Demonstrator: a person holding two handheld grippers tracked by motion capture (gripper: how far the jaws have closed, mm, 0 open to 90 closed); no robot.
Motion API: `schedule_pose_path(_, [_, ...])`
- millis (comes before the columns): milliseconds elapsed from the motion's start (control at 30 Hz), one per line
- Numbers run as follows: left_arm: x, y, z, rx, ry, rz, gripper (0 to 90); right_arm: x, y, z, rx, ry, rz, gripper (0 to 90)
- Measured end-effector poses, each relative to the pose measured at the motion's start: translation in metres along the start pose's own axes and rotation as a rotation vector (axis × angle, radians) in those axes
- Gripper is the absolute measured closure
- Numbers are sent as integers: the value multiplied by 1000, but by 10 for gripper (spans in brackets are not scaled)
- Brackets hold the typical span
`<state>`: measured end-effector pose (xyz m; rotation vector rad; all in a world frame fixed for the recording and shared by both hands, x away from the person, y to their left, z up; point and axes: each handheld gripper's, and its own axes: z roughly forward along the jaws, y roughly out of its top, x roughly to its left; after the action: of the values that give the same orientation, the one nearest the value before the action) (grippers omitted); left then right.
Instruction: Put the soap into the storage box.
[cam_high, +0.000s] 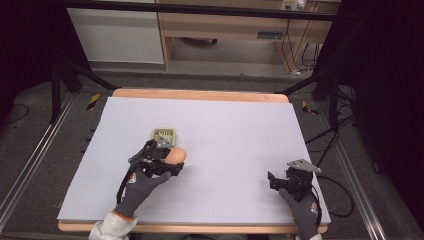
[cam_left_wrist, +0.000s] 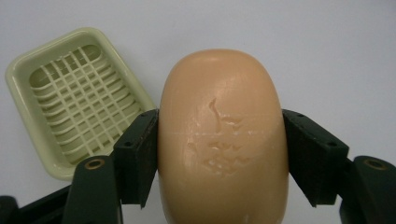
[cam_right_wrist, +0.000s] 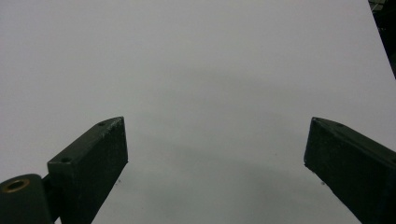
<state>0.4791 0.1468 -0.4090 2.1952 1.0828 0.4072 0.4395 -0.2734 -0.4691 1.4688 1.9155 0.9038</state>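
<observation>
We hold the soap bar (cam_left_wrist: 223, 140) clenched in our left gripper (cam_left_wrist: 219, 149), the empty soap dish (cam_left_wrist: 70, 100) just ahead-left awaiting it; our right gripper (cam_right_wrist: 215, 144) rests released.

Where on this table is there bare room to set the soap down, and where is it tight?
Bare table: the stretch between the left tongs and the open right tongs, plus the far half beyond the soap dish. Tight only where the soap, clamped in the left tongs, sits close beside the dish.

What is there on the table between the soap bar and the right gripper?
Nothing lies there. In the high view the stretch of white table between the soap bar, clamped in the left gripper, and the open right gripper is bare.
</observation>
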Motion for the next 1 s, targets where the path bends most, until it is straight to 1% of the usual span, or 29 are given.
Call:
schedule_pose_path(267, [7,0,-2,-5,13,-16,318,0,0,0,-1,1,0,66])
schedule_pose_path(367, [11,2,-5,-14,21,-22,318,0,0,0,0,1,0,65])
schedule_pose_path(433, [13,2,-6,-23,25,-33,318,0,0,0,0,-1,3,65])
schedule_pose_path(533, [16,4,-7,-25,32,-33,319,1,0,0,0,-1,3,65])
schedule_pose_path(600, [20,5,-8,-27,37,-36,319,1,0,0,1,-1,-1,65])
schedule_pose_path(633, [20,5,-8,-34,39,-45,319,1,0,1,2,-2,-1,64])
schedule_pose_path(667, [22,6,-8,-31,41,-41,319,1,0,1,2,-1,1,65])
schedule_pose_path(733, [24,8,-9,-36,43,-49,319,1,0,1,1,0,0,64])
schedule_pose_path(767, [26,9,-9,-33,46,-44,319,1,0,1,2,-2,1,64])
schedule_pose_path(833, [29,11,-8,-40,47,-57,319,1,0,1,2,-2,5,64])
schedule_pose_path(867, [30,11,-8,-37,49,-53,319,1,0,1,2,-2,6,64])
schedule_pose_path(1000, [36,15,-6,-41,56,-61,319,1,0,0,-3,-4,5,64])
